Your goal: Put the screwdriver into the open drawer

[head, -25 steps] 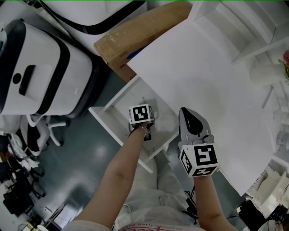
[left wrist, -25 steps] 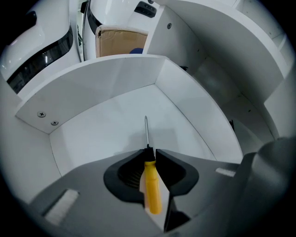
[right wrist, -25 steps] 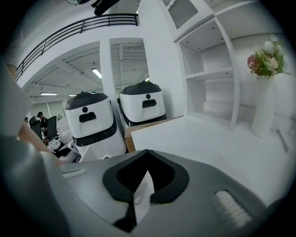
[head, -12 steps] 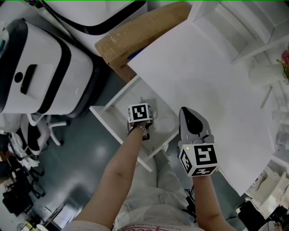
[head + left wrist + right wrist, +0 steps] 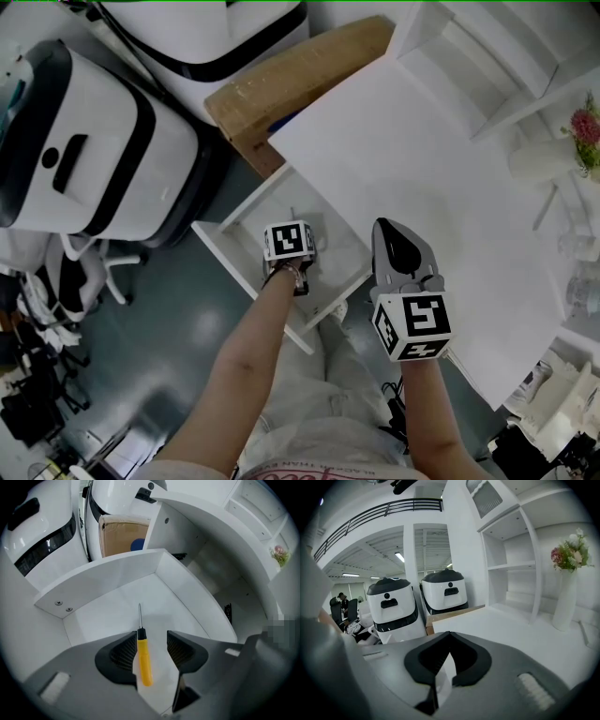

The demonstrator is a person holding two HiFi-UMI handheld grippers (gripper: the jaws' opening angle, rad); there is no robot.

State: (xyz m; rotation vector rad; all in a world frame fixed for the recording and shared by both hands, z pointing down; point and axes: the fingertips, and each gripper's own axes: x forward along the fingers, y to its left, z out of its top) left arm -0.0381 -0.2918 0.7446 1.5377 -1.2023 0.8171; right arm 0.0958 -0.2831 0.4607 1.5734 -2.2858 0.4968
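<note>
The screwdriver [image 5: 143, 657], with a yellow handle and thin metal shaft, lies on the floor of the open white drawer [image 5: 105, 576], tip pointing toward the far corner. My left gripper [image 5: 151, 643] points steeply down into the drawer [image 5: 242, 225]. Its jaws are opening on either side of the handle, and the pads do not press on it. In the head view the left gripper [image 5: 294, 247] hides the screwdriver. My right gripper [image 5: 384, 230] hovers at the table's near edge, shut with nothing in it. In its own view the right gripper [image 5: 447, 638] shows jaws that meet.
The white tabletop [image 5: 441, 178] runs right of the drawer. A cardboard box [image 5: 291, 66] sits beyond the drawer, beside white machines [image 5: 84, 141]. A white shelf unit [image 5: 506, 56] and a vase of flowers [image 5: 562, 150] stand at the back right. The person's legs are below the drawer front.
Both grippers stay in place; only the head view has shifted slightly. The left jaws are hidden under the marker cube in the earlier frames.
</note>
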